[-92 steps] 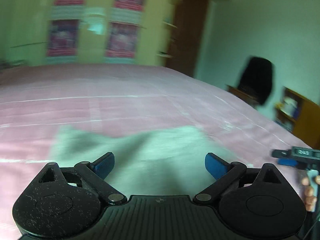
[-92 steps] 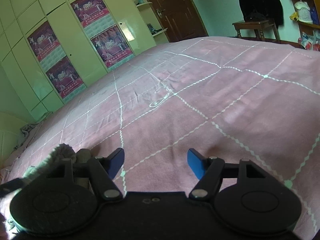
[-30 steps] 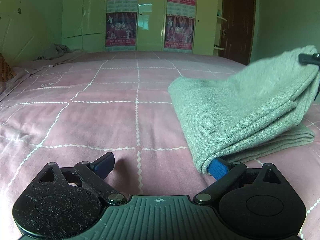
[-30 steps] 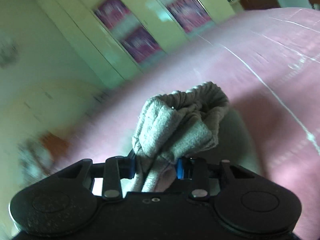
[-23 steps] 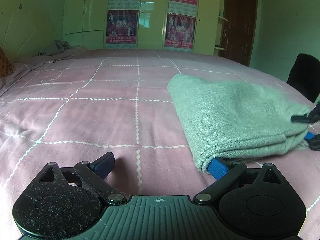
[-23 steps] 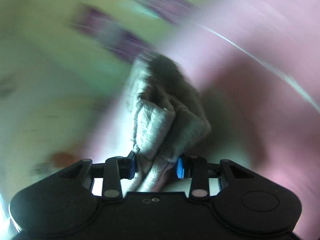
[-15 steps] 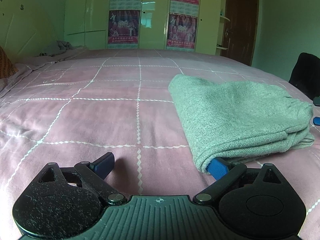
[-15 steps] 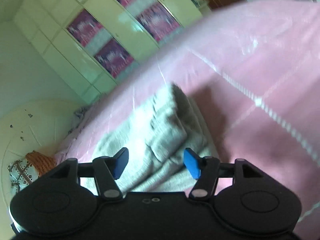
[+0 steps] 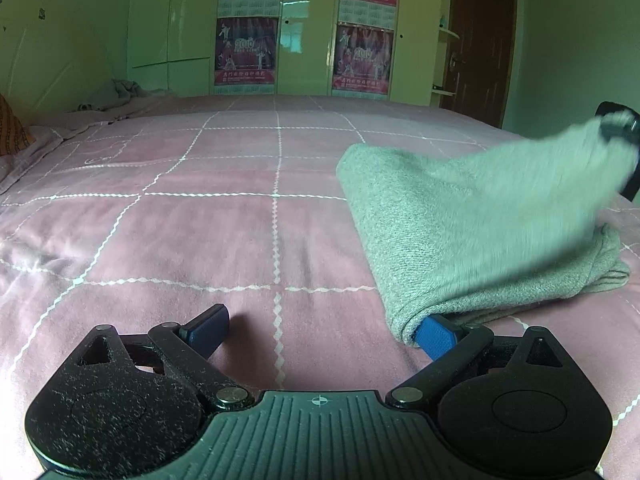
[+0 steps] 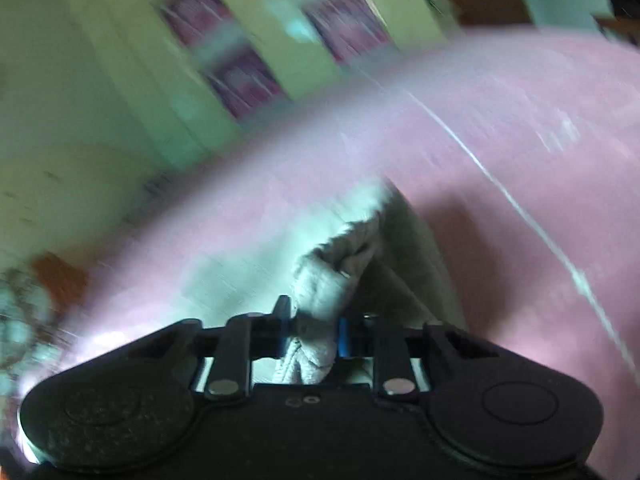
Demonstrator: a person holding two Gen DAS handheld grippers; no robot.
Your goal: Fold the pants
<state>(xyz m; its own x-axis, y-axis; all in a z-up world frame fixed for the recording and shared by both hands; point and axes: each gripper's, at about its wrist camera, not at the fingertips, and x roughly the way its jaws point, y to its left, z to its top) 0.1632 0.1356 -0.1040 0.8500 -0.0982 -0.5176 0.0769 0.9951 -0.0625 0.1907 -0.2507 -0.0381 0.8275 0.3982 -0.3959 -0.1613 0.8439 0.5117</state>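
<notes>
The pants (image 9: 472, 232) lie half-folded on the bed (image 9: 200, 232), one end raised by the right gripper (image 10: 314, 332), whose jaws have just closed on it, so carry it over evenly while the left gripper (image 9: 320, 330) sits spread wide, one finger (image 9: 436, 336) tucked under the fold.

Grey, soft knit pants (image 9: 460, 232), folded into a thick bundle on the right w/ the fold edge nearest; far right end lifted, blurred; a bunched bit (image 10: 320, 300) pinched up.

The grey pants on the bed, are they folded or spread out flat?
Folded. The grey pants lie doubled in layers on the pink bed cover, one end lifted by the right claw.
</notes>
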